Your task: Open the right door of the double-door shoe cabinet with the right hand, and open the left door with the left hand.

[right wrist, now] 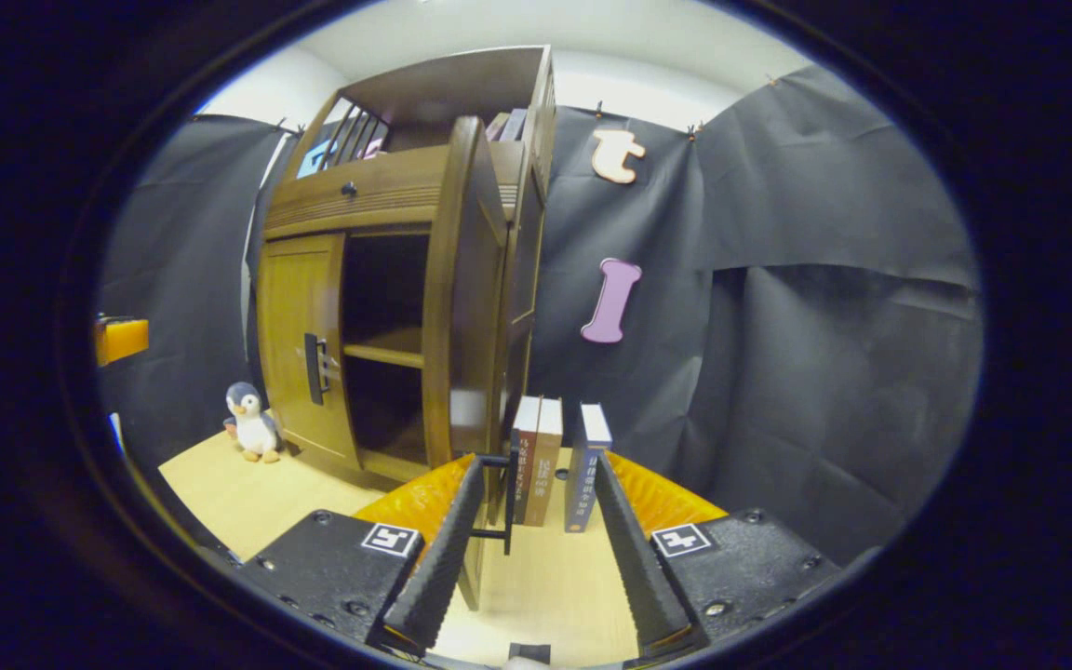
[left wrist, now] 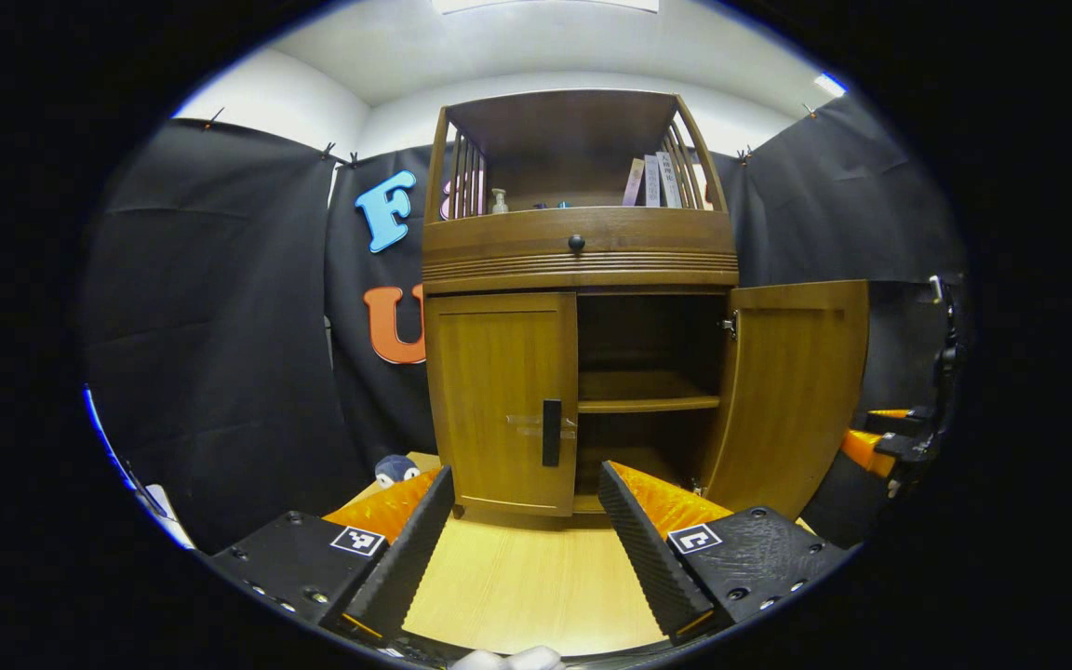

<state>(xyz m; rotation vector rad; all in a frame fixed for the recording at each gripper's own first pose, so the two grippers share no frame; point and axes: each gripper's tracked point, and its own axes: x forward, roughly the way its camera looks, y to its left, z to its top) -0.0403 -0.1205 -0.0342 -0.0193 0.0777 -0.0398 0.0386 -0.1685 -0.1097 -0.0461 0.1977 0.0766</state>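
- Your first half looks done: the right door of the shoe cabinet stands swung wide, and the shelf inside is in plain sight.
- The cabinet stands at the back of the tabletop, against the black cloth.
- The left door sits shut, flush with the cabinet front. Its dark upright handle is on the door's inner edge, next to the open half.
- Your left gripper has its jaws spread wide and holds nothing. It is lined up in front of the left door, short of the handle and not touching it.
- Your right gripper is also open. The right door's handle sits between its fingers, close to one of them; from this angle I cannot tell whether that finger touches it. The other finger is clearly apart, so there is no grip.
- Some books stand on the tabletop just past that door's edge, and a toy penguin stands near the cabinet's left side.
- What is left, in my judgement: bring the left gripper onto the left handle, close on it and pull that door open.
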